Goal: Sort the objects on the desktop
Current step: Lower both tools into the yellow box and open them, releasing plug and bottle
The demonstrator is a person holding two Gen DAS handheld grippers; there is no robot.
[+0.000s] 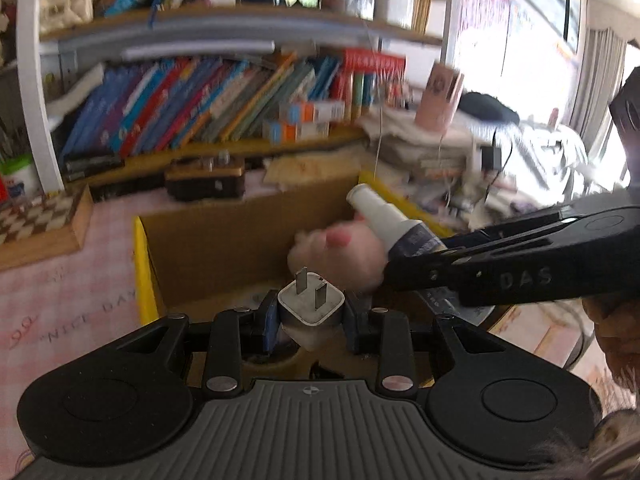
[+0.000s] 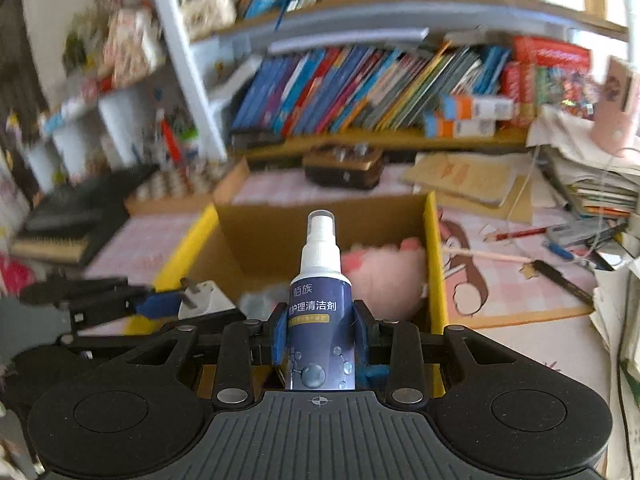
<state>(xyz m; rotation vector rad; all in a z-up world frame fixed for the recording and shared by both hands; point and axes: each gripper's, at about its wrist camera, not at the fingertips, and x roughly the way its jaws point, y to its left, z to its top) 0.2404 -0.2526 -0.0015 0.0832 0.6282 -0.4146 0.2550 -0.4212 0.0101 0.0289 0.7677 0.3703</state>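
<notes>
My left gripper (image 1: 311,320) is shut on a white charger plug (image 1: 311,302), its two metal prongs pointing up and away. My right gripper (image 2: 320,336) is shut on a blue-and-white spray bottle (image 2: 322,300) that stands upright between the blue pads. Both hover over the near edge of an open cardboard box with yellow rims (image 1: 224,236) (image 2: 434,264). A pink plush toy (image 1: 340,258) (image 2: 384,272) lies inside the box. In the left wrist view the right gripper (image 1: 416,254) comes in from the right with the spray bottle (image 1: 384,216). In the right wrist view the left gripper (image 2: 176,300) holds the plug (image 2: 200,298) at the left.
A pink checked cloth (image 1: 60,308) covers the desk. A chessboard box (image 1: 40,220) and dark notebooks (image 2: 68,224) lie left of the box; pencils and pens (image 2: 520,236), paper stacks (image 2: 592,176) and a small brown case (image 2: 344,168) lie beyond and right. Bookshelves (image 1: 224,96) stand behind.
</notes>
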